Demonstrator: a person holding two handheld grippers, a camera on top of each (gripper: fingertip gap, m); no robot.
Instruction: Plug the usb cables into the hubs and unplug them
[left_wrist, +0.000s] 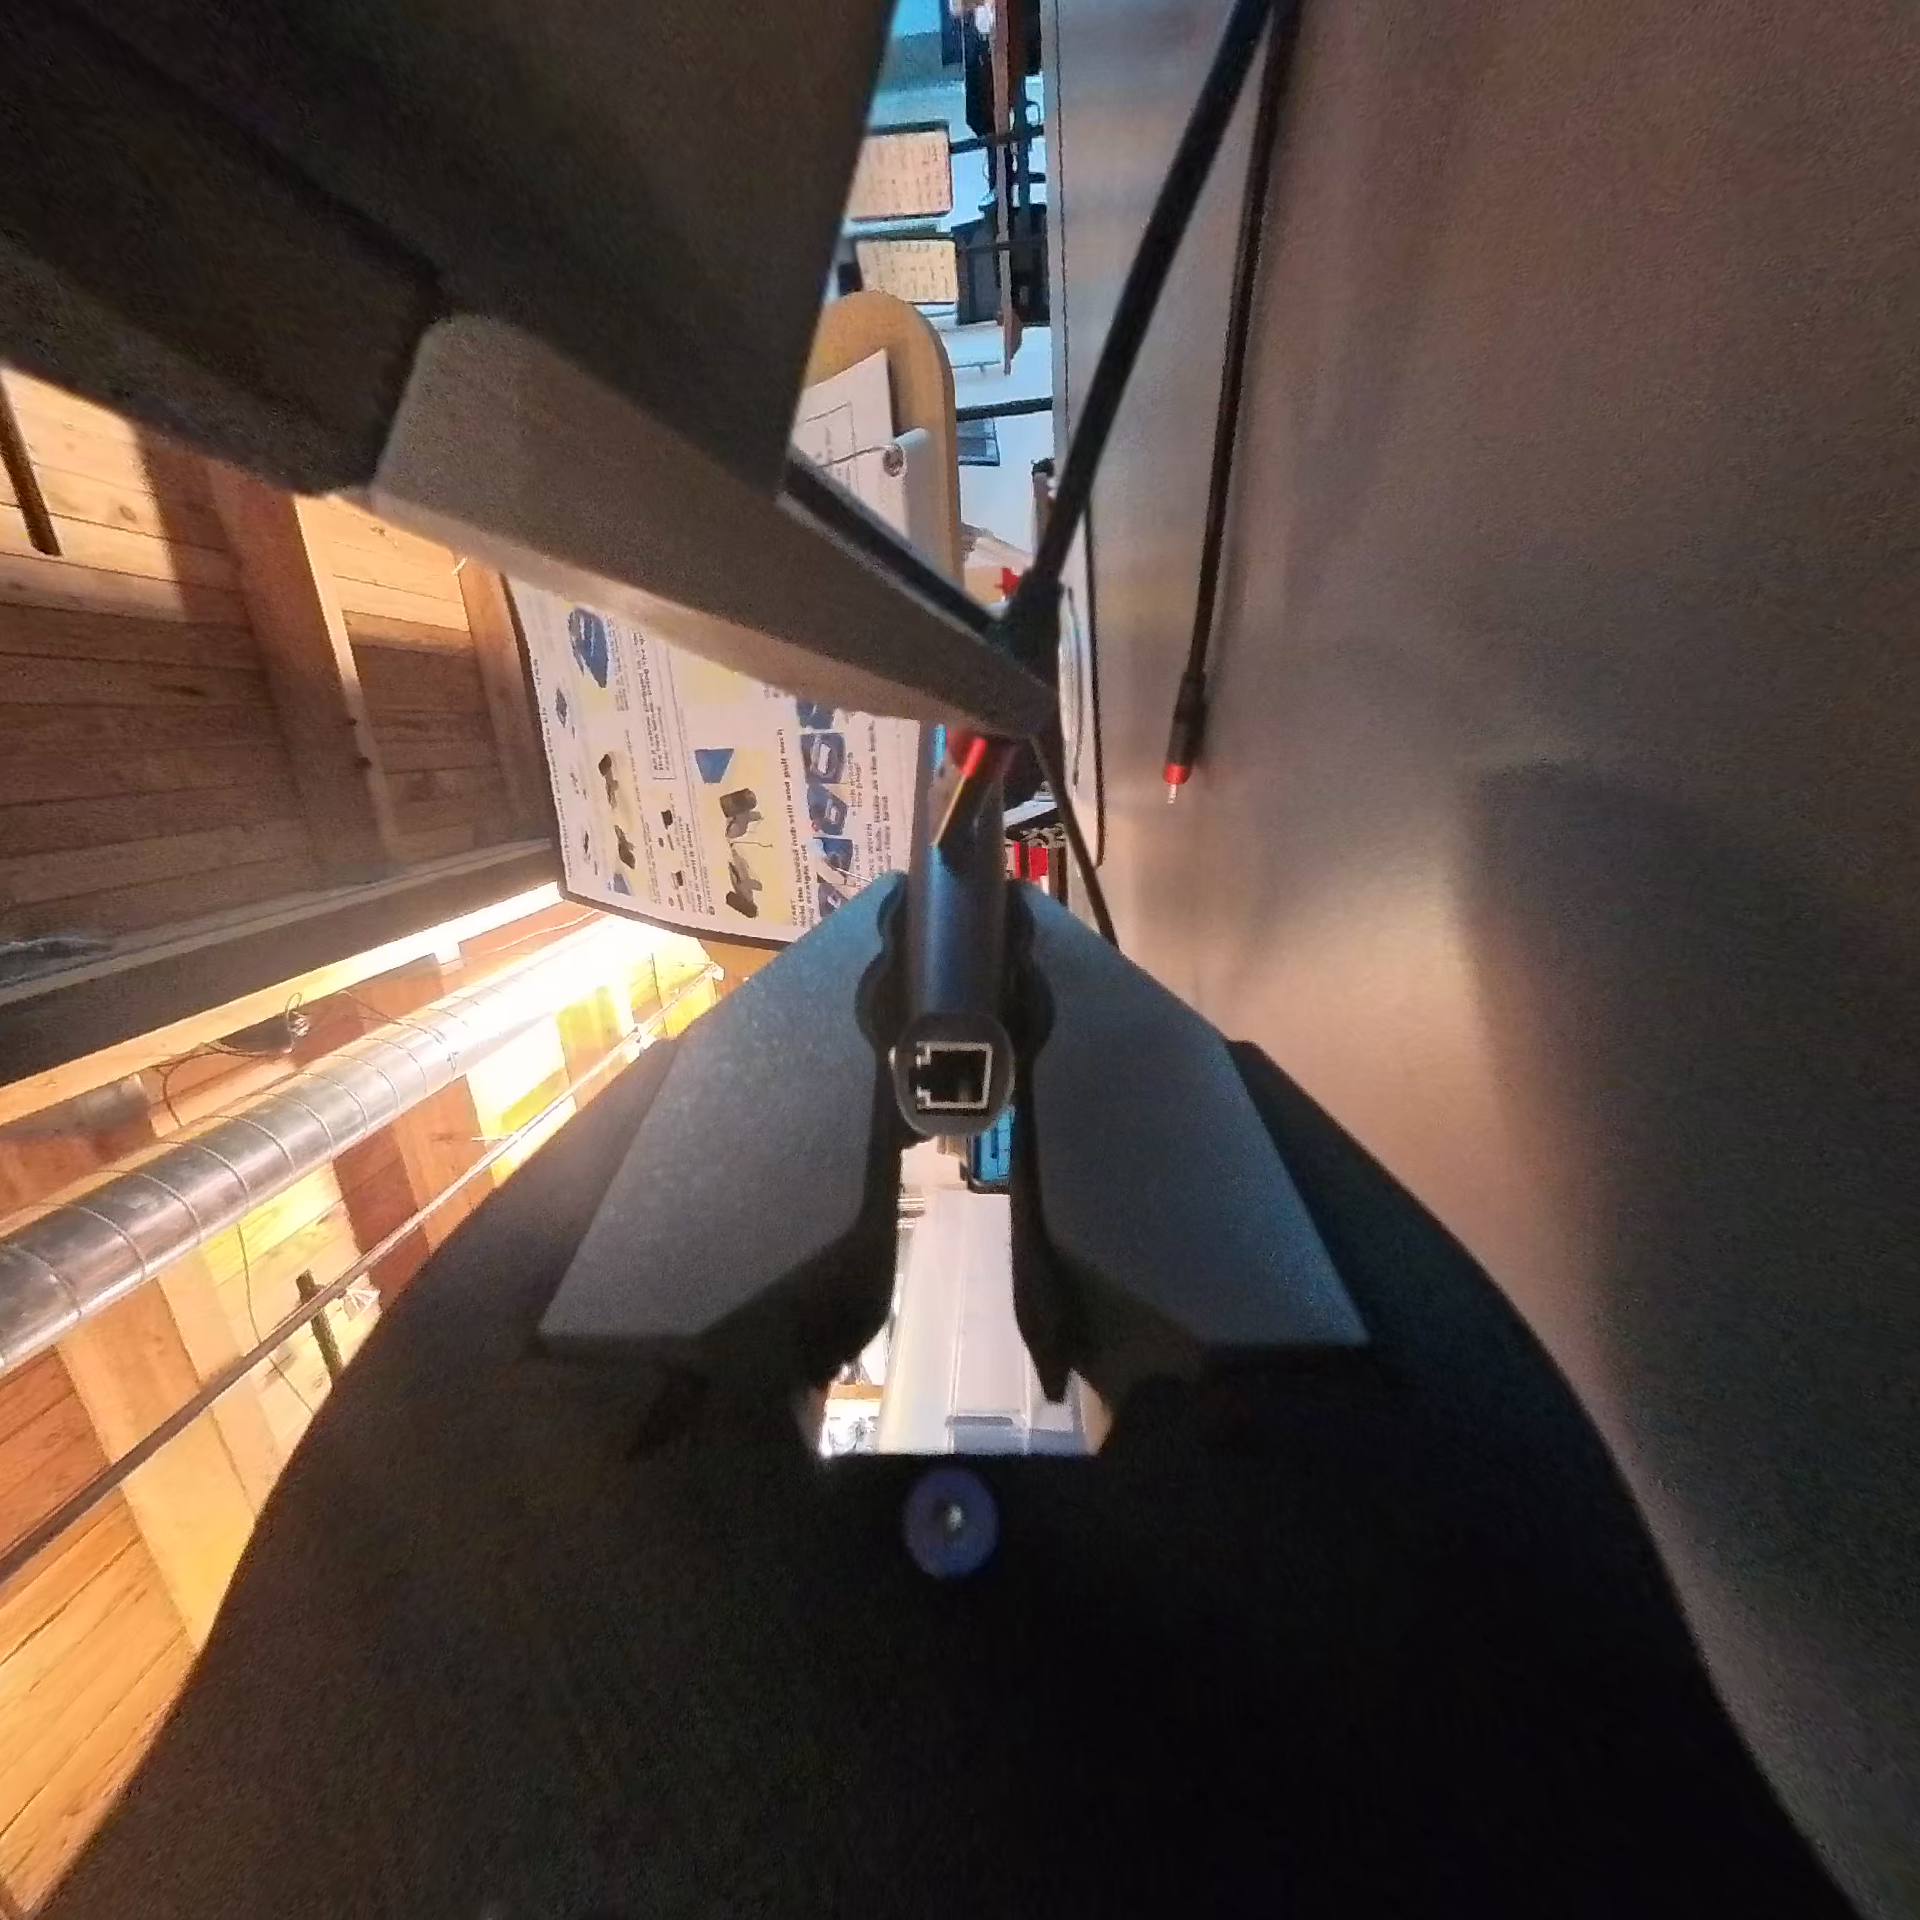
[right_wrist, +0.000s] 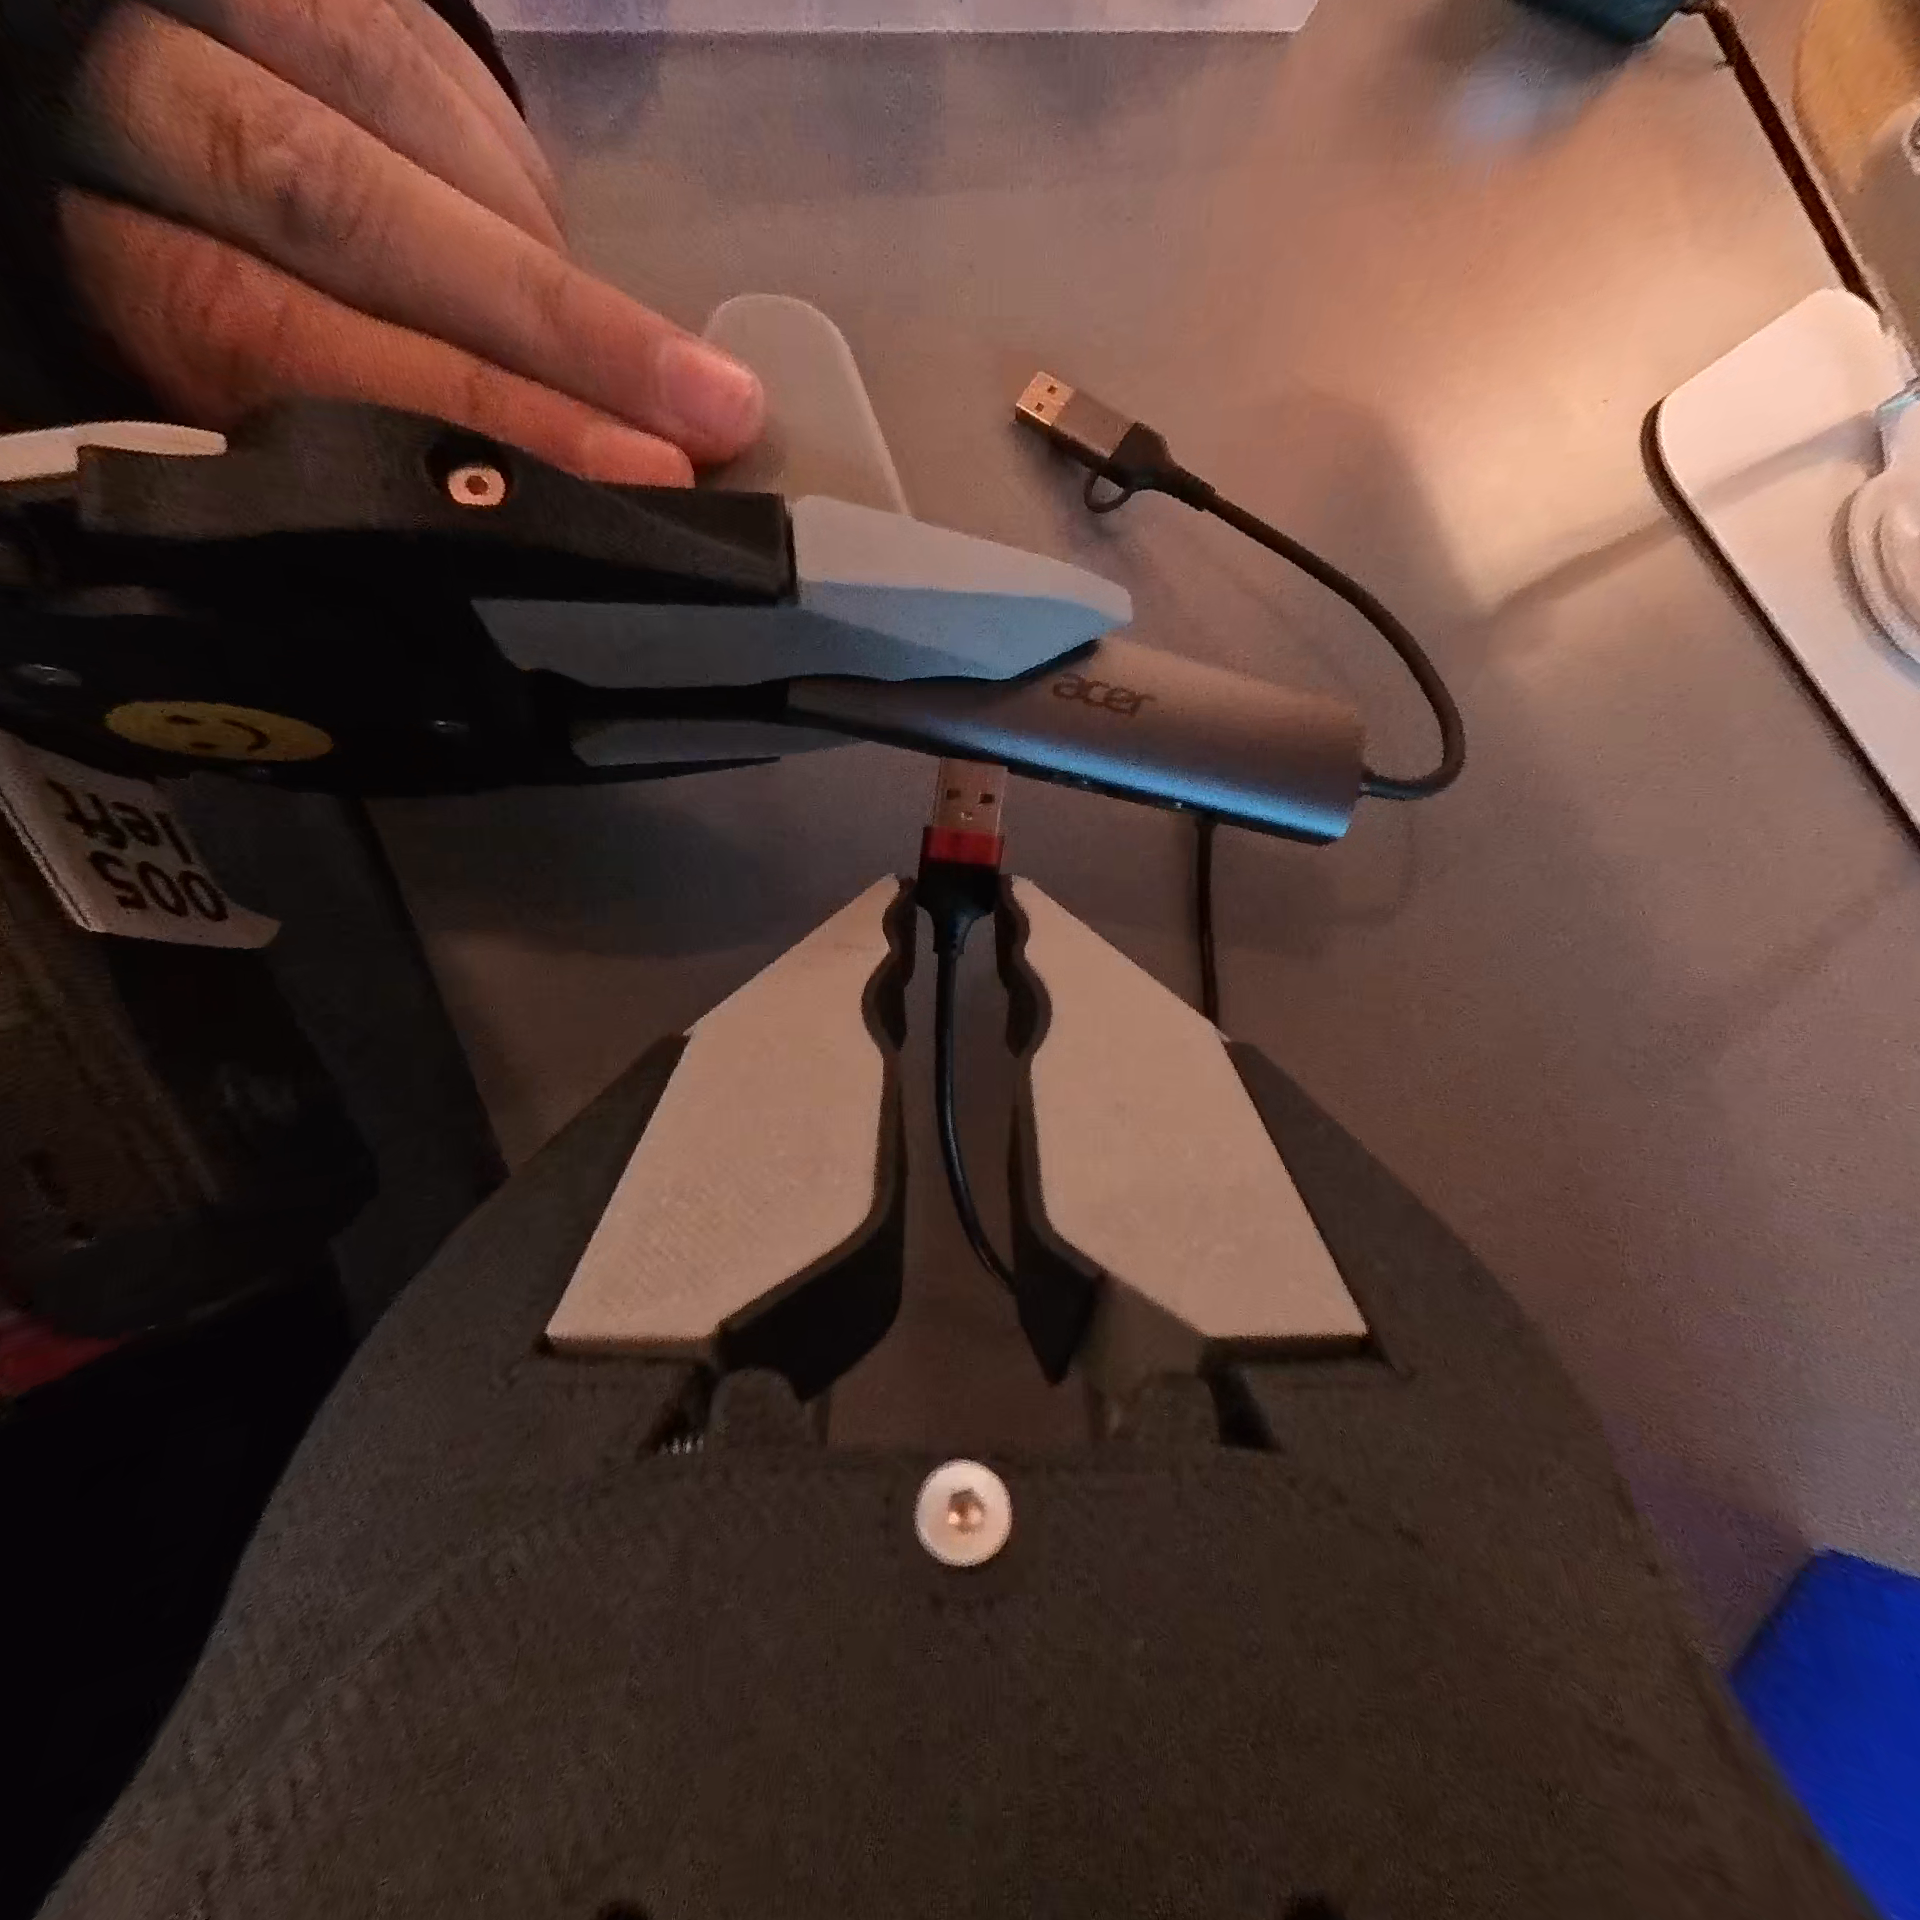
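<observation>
Left gripper (right_wrist: 1081, 644) is clamped on one end of the grey hub (right_wrist: 1195, 727), holding it off the surface (right_wrist: 1351, 260); the left wrist view shows the hub's end port (left_wrist: 951, 1081) between the fingers. Right gripper (right_wrist: 956, 883) grips a black cable (right_wrist: 951, 1039) just behind its red-collared plug (right_wrist: 971, 810), whose tip is right at the hub's side. The hub's own lead (right_wrist: 1351, 582) loops to a free connector (right_wrist: 1070, 410) lying on the surface.

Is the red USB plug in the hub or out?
Out. The red USB plug, held by the right gripper, has its metal tip fully exposed, just short of the hub.
</observation>
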